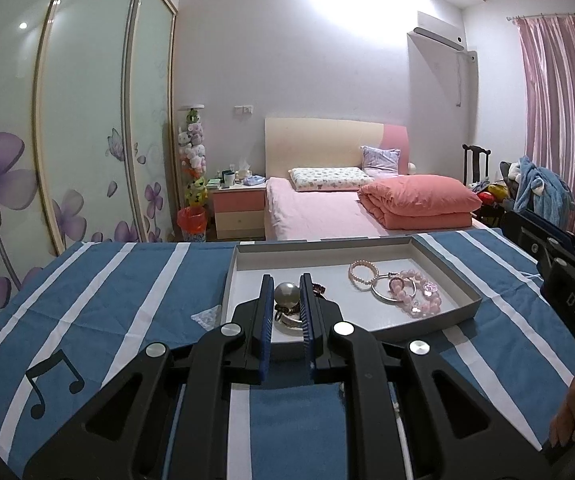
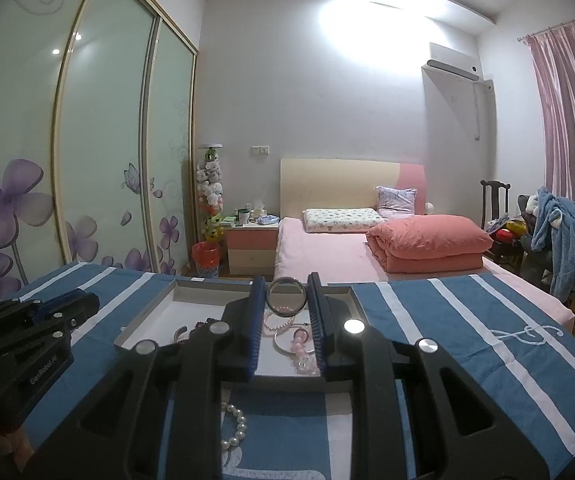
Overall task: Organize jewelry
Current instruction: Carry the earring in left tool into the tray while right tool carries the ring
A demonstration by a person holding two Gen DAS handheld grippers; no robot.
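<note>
Several pieces in tray: I count a pearl bracelet [image 1: 363,276], a silver bangle [image 1: 392,295] and a pink bead bracelet [image 1: 419,294] lying in the grey tray [image 1: 439,258], right of centre in the left wrist view.
Left gripper [image 1: 286,300]: jaws nearly closed, gripping a large pearl bead [image 1: 286,295]; it hangs at frame centre, over the tray's near left part.
Below the bead: dark and silver pieces, too hidden to name.
Right gripper [image 2: 286,300]: jaws narrow, clamped on a dark ring [image 2: 286,295] at frame centre, above the tray's near edge.
Left outside: one white pearl strand [image 2: 236,426] on the striped cloth [image 2: 467,320], lower centre of the right wrist view.
Progress: I judge the task well along; both held pieces need setting down, and the strand needs collecting.
</note>
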